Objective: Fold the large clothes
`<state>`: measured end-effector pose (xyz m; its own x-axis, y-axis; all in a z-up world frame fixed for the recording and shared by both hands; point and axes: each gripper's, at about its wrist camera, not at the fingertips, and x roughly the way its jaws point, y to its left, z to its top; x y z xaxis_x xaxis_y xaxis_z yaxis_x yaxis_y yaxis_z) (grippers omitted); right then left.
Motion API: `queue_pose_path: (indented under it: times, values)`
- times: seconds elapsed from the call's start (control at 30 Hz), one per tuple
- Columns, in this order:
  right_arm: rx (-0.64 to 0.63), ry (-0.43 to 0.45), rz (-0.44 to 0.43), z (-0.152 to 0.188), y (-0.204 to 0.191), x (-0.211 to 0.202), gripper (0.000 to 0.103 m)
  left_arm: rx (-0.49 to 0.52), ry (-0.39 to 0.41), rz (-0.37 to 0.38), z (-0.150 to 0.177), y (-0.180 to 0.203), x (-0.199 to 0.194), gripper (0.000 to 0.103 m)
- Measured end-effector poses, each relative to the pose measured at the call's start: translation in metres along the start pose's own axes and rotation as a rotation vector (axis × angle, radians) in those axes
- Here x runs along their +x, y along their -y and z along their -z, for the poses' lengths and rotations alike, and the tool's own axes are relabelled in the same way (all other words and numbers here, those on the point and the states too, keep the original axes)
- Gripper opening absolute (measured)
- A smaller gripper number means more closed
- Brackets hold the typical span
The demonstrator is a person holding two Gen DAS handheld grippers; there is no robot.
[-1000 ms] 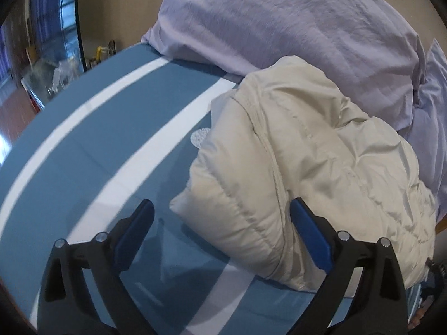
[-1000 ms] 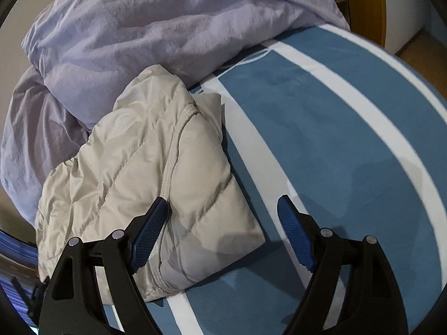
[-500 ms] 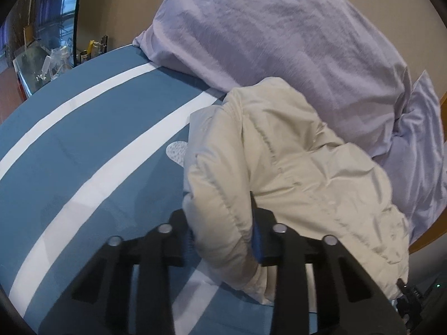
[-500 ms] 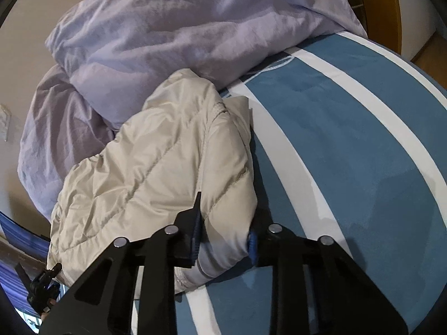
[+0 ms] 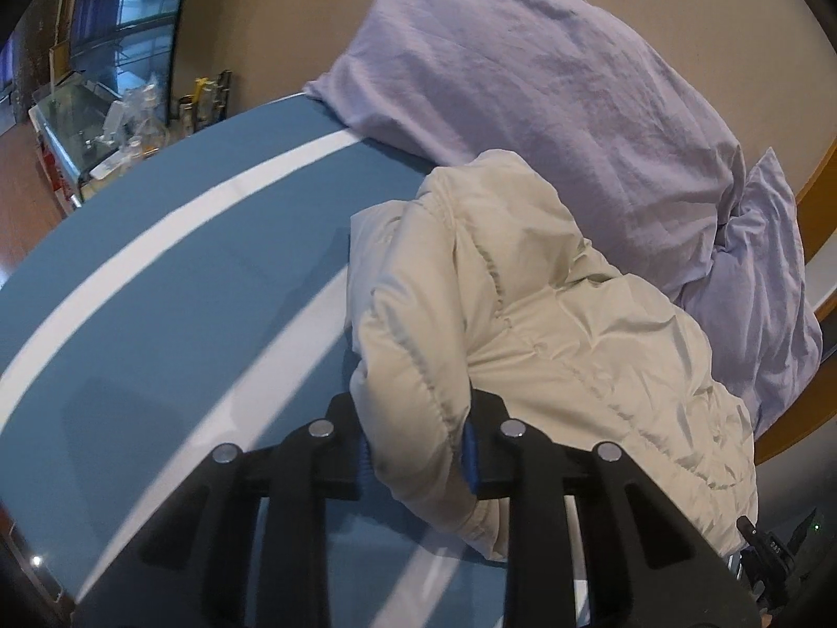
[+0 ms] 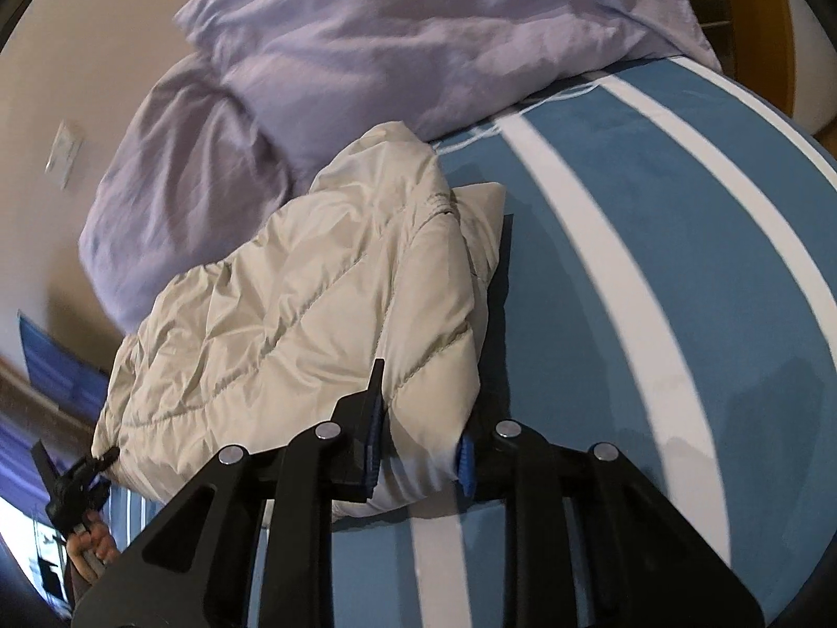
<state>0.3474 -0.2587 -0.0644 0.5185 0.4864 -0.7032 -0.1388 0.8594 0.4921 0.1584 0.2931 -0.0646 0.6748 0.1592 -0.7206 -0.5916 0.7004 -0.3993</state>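
Blue bedspread (image 5: 172, 282) with white stripes carries a cream puffer jacket (image 5: 549, 324), folded beside lilac pillows (image 5: 523, 83). Left gripper (image 5: 418, 458) and right gripper (image 6: 416, 452) each clench a near jacket corner between their jaws.

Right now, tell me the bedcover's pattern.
Blue bedcover with white stripes, clearest in the right wrist view.

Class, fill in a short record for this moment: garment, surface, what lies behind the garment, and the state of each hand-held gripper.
garment: cream quilted puffer jacket, folded into a bundle
surface: blue bedspread with white stripes
behind garment: two crumpled lilac pillows, touching the jacket
left hand-held gripper: shut on a near corner of the jacket
right hand-held gripper: shut on a near corner of the jacket
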Motion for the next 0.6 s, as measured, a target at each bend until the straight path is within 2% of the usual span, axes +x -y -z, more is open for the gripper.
queue_pose_path:
  times: [0.17, 0.3, 0.4, 0.5, 0.53, 0.6]
  values:
    - [-0.039, -0.027, -0.020, 0.029, -0.008, -0.013, 0.023, -0.014, -0.002, -0.015, 0.015, -0.028, -0.027, 0.026]
    - [-0.100, -0.022, 0.026, 0.038, -0.016, -0.020, 0.026, -0.020, -0.014, -0.034, 0.022, -0.036, -0.035, 0.030]
    - [-0.135, 0.005, 0.093, 0.037, -0.023, -0.027, 0.036, -0.030, -0.015, -0.065, 0.026, -0.038, -0.035, 0.039]
    - [-0.199, 0.100, 0.170, 0.035, -0.036, -0.043, 0.058, -0.052, -0.017, -0.065, 0.029, -0.043, -0.035, 0.056]
    - [-0.219, 0.123, 0.179, 0.036, -0.041, -0.048, 0.058, -0.064, -0.014, -0.067, 0.029, -0.045, -0.035, 0.065]
    - [-0.259, 0.149, 0.183, 0.035, -0.052, -0.052, 0.059, -0.074, -0.004, -0.065, 0.030, -0.046, -0.035, 0.072]
